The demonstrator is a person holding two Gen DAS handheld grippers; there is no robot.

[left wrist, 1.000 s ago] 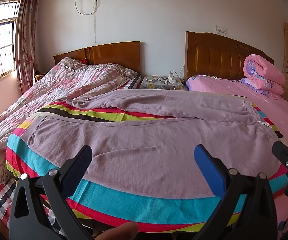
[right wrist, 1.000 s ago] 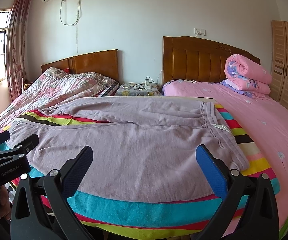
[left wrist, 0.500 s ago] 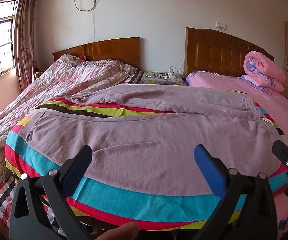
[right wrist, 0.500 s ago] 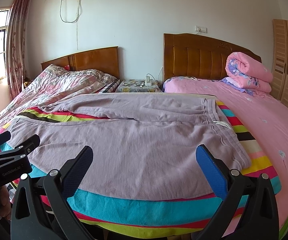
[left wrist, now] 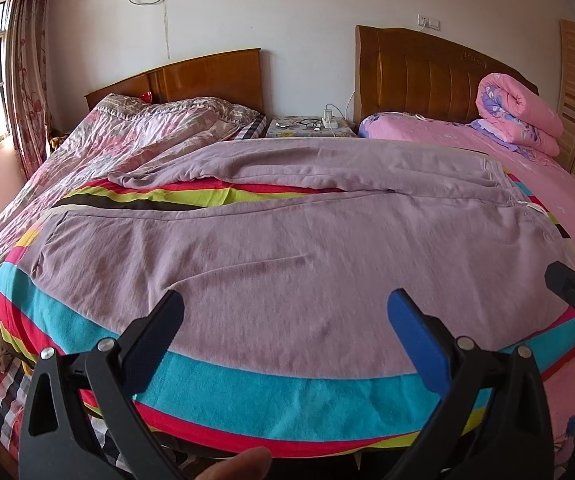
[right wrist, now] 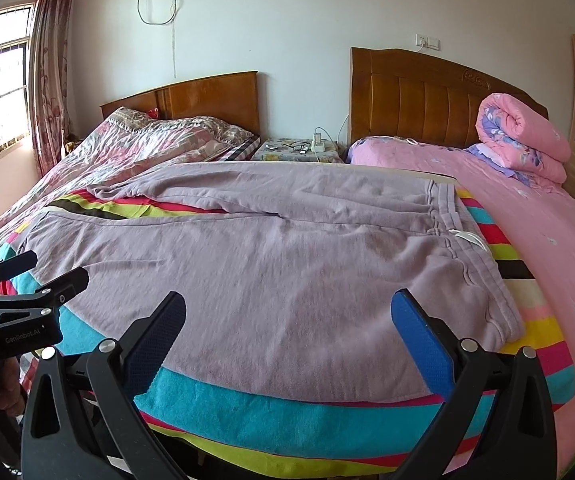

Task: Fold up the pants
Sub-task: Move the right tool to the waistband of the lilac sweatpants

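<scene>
L tongs [left wrist: 283, 320] & R tongs [right wrist: 287, 320] both wide, empty, above near edge of striped blanket [right wrist: 247, 412]; beyond, mauve pants [right wrist: 271, 264] lie flat, legs apart, waistband right: no fold begun, all left.

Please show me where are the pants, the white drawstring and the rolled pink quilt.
pants [right wrist: 287, 280]: right wrist view, near leg, middle.
white drawstring [right wrist: 469, 237]: right wrist view, loop at waistband.
rolled pink quilt [right wrist: 527, 136]: right wrist view, upper roll.
</scene>
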